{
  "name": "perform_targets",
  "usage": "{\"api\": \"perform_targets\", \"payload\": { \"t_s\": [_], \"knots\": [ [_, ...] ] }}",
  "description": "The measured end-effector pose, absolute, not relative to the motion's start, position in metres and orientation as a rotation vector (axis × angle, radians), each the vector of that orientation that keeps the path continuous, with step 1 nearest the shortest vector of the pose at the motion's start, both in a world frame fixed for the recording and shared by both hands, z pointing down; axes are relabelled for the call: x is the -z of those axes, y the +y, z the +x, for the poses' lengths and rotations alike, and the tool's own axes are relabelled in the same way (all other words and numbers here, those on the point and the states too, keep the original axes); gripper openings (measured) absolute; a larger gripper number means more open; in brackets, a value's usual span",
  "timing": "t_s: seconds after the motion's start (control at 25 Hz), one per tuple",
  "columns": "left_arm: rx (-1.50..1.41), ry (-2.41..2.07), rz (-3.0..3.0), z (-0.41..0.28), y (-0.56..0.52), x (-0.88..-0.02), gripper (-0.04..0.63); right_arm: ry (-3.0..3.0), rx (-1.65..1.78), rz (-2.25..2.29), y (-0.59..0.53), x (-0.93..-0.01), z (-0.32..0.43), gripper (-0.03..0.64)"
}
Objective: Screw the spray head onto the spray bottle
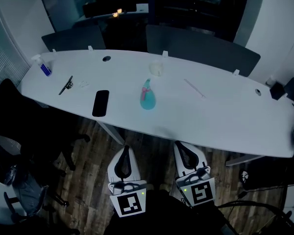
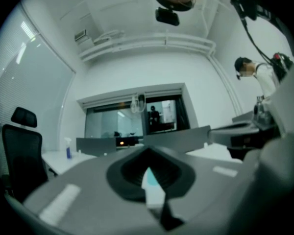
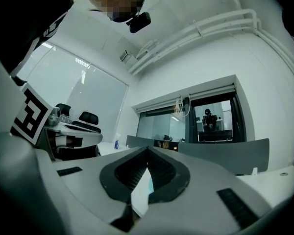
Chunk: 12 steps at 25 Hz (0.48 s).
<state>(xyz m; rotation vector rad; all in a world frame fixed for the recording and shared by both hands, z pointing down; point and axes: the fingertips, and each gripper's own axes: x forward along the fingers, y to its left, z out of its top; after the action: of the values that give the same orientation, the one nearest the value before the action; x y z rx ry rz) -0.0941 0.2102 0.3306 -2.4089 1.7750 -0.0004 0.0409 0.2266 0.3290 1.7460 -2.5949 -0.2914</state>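
Seemingly, the spray bottle [image 1: 147, 98] stands upright — neck topmost.

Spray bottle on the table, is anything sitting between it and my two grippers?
Nothing visible does. The spray bottle stands alone near the front edge of the table, with only bare tabletop between it and the left gripper and right gripper, jaws shut and empty. The black phone lies off to the left, outside either path.
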Motion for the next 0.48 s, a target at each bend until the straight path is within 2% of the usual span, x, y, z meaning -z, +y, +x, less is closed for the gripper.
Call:
{"api": "perform_targets", "payload": {
  "t_s": [0.48],
  "knots": [
    [-0.019, 1.763, -2.401, -0.105, 0.213, -0.327, 0.002, -2.601, 0.304, 1.715, 0.228, -0.327, 0.023, 0.005]
  ]
}}
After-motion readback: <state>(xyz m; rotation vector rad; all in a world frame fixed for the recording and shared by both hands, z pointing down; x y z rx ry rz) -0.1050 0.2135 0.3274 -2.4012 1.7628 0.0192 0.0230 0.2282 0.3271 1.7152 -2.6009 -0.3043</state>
